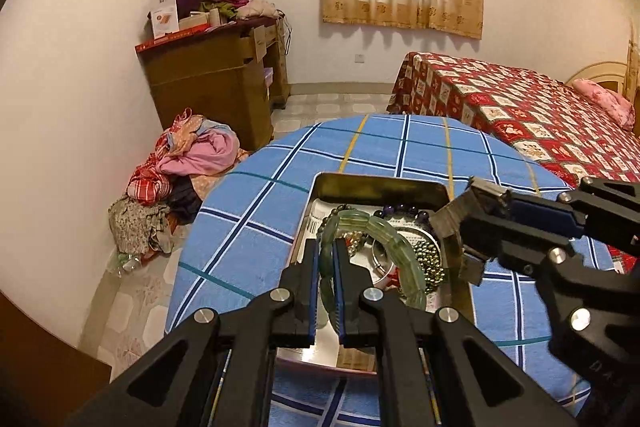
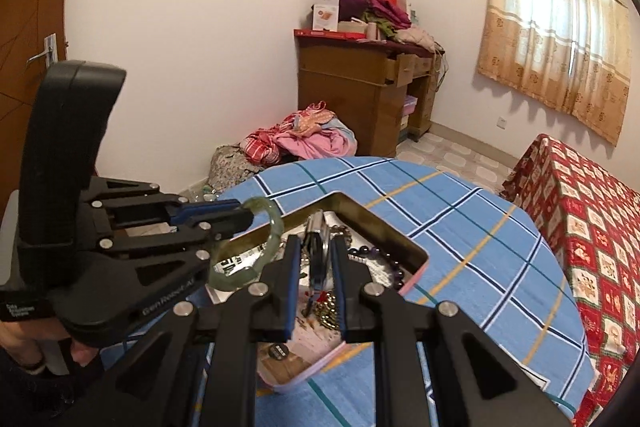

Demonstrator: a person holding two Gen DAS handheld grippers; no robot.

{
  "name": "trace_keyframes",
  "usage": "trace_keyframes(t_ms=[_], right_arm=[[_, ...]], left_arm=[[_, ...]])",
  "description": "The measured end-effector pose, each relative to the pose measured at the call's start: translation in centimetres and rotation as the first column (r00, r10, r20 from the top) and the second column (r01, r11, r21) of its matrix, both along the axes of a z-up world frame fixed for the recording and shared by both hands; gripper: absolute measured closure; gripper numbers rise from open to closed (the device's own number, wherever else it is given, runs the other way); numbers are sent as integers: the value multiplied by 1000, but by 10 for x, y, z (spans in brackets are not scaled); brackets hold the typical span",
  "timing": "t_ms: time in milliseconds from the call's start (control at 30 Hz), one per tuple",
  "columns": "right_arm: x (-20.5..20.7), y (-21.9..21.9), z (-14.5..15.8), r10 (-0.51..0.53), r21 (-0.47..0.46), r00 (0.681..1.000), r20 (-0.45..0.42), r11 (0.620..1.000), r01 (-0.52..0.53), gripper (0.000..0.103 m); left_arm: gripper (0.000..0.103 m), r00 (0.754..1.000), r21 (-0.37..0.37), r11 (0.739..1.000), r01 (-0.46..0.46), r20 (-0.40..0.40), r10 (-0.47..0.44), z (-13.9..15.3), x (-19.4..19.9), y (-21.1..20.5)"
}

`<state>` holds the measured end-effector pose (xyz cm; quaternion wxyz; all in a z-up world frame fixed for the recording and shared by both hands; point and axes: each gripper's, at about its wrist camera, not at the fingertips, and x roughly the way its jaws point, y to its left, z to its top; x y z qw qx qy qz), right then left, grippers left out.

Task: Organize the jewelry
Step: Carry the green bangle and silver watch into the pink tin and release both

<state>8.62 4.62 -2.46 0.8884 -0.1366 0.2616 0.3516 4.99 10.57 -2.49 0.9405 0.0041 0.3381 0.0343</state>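
While over the tin [image 1: 400, 183], left gripper [image 1: 329, 251] clamps the green bracelet [image 1: 384, 231].

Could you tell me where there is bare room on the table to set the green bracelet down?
The blue checked cloth is bare between the tin and the table's edge, left of and beyond the tin. The tin itself is crowded with beads.

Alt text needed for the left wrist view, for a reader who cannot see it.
The left gripper is clamped on a pale green bangle above an open metal tin of beaded jewelry on a blue checked tablecloth. The right gripper reaches in from the right, gripping a small metal piece at the tin's edge.
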Motion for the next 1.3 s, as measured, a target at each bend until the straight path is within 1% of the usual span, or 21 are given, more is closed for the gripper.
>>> trace_keyframes(t_ms=[433, 700, 1033, 1300], right_arm=[[12, 11, -33, -17, -40, 997, -70, 999, 14, 86], [15, 15, -46, -27, -75, 995, -91, 997, 20, 86], [14, 14, -51, -31, -82, 995, -95, 996, 23, 86], [15, 14, -53, -38, -89, 995, -89, 996, 30, 86]], left_arm=[[97, 997, -17, 1000, -12, -74, 11, -30, 14, 6], [97, 994, -26, 1000, -15, -107, 12, -43, 20, 6], [97, 991, -27, 999, -19, -129, 15, -54, 23, 7], [97, 990, -27, 999, -27, -136, 23, -56, 24, 9]])
